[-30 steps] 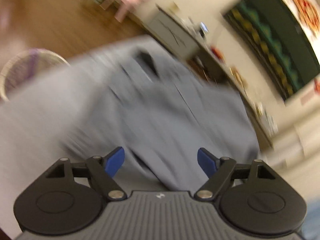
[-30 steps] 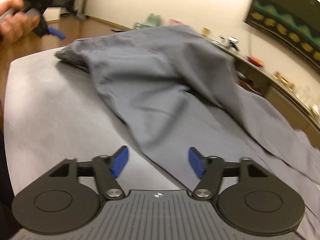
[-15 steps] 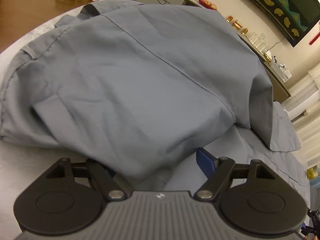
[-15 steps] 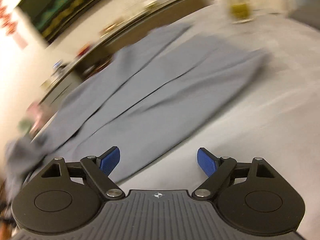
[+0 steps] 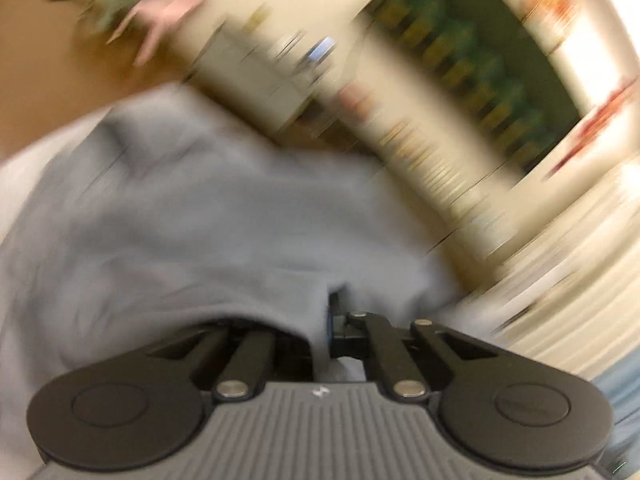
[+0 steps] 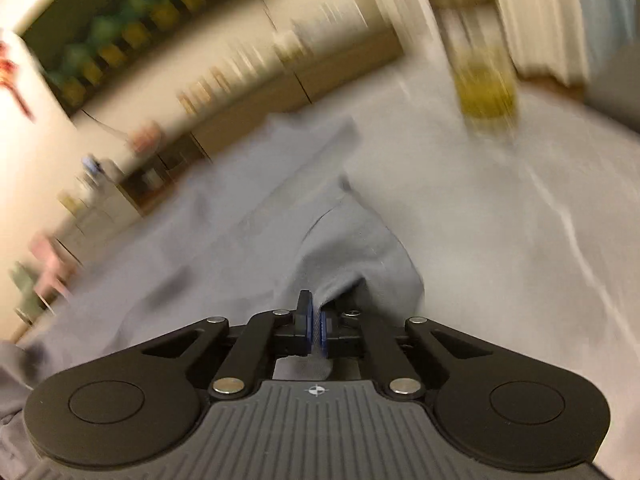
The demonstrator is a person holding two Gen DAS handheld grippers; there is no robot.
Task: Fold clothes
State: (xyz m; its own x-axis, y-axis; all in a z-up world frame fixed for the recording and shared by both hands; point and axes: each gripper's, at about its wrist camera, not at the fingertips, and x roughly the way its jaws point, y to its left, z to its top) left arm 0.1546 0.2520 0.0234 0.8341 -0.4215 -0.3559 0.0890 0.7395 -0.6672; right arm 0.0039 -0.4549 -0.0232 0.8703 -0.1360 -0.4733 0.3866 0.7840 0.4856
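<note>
The grey trousers (image 5: 192,216) lie spread over the pale grey table (image 6: 500,248). Both views are motion-blurred. My left gripper (image 5: 322,320) is shut on a fold of the grey cloth, which drapes over its left finger and hides it. My right gripper (image 6: 316,326) is shut on an edge of the same grey trousers (image 6: 224,248); the cloth rises in a peak from between its blue pads (image 6: 308,326).
A yellowish container (image 6: 484,84) stands on the table at the far right. A low cabinet with small items (image 6: 248,92) runs along the wall behind. A pink stool (image 5: 168,16) stands on the brown floor (image 5: 48,64) at the far left.
Both grippers have gone from open to shut on the grey cloth. Both cameras are swinging, and the cloth is pulled up at the right gripper.
</note>
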